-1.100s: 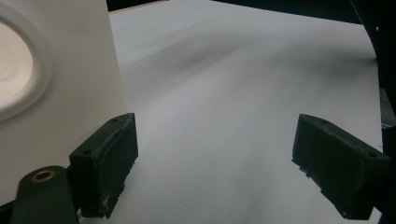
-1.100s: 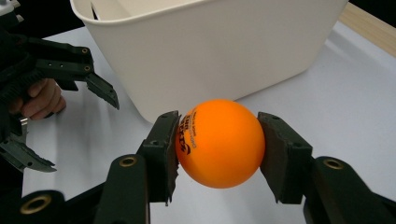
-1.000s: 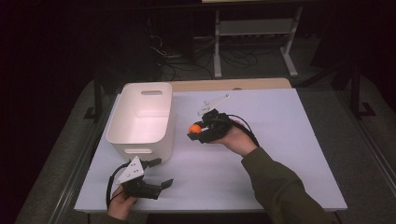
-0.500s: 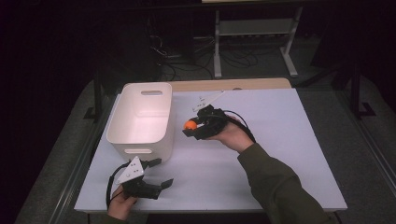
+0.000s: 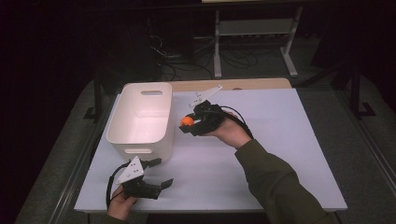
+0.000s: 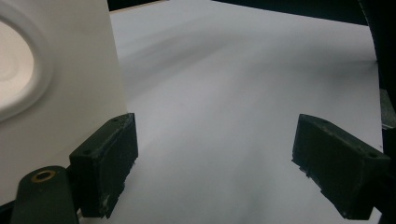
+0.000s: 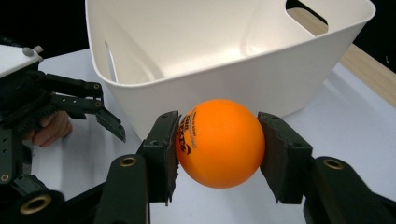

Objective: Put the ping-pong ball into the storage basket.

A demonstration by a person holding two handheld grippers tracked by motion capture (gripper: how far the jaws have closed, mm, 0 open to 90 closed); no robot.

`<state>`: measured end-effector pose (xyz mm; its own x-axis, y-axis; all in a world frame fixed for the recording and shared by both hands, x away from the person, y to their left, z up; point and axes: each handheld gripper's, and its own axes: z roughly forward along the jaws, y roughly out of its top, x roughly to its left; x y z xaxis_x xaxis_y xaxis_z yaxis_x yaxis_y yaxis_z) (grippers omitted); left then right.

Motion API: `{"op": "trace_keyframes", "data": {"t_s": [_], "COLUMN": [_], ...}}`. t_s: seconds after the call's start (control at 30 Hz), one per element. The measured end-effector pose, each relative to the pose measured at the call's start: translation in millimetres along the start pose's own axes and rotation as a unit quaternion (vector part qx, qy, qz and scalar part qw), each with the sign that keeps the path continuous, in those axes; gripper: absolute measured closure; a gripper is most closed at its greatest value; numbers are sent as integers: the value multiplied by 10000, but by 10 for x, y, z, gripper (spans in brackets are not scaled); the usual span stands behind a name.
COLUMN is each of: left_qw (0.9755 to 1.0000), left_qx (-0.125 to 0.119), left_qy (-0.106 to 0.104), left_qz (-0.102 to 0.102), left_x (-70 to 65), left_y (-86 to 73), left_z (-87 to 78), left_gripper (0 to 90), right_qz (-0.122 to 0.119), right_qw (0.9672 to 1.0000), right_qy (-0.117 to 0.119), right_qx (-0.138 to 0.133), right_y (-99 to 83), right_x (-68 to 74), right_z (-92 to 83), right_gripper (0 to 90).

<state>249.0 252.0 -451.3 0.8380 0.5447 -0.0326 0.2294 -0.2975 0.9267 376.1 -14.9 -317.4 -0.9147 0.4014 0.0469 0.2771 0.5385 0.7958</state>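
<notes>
The right gripper (image 7: 217,144) is pinching the orange ball (image 7: 219,142) between both jaws, at 3 o'clock of the white bin (image 5: 142,119), likely for dropping in. The left gripper (image 5: 156,172) is waiting at 6 o'clock, jaws wide and empty.

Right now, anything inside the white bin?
Nothing shows inside the white bin: the high view and the right gripper view show bare floor and walls. The near corner behind its front wall is hidden. The orange ball is outside, clamped in the right gripper.
</notes>
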Motion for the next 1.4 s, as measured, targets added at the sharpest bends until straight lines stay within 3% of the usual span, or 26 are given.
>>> {"op": "trace_keyframes", "data": {"t_s": [0.73,1.4], "left_qw": [10000,10000], "left_qx": [-7,-19], "left_qy": [4,1], "left_qz": [-10,-11], "left_x": [-2,-1], "left_y": [0,-1], "left_z": [1,-2], "left_gripper": [141,141], "right_qz": [-75,-187], "right_qw": [10000,9997], "right_qy": [-20,85], "right_qx": [-62,-108], "right_y": [214,433], "right_x": [-6,32], "right_z": [0,147], "right_gripper": [497,496]}}
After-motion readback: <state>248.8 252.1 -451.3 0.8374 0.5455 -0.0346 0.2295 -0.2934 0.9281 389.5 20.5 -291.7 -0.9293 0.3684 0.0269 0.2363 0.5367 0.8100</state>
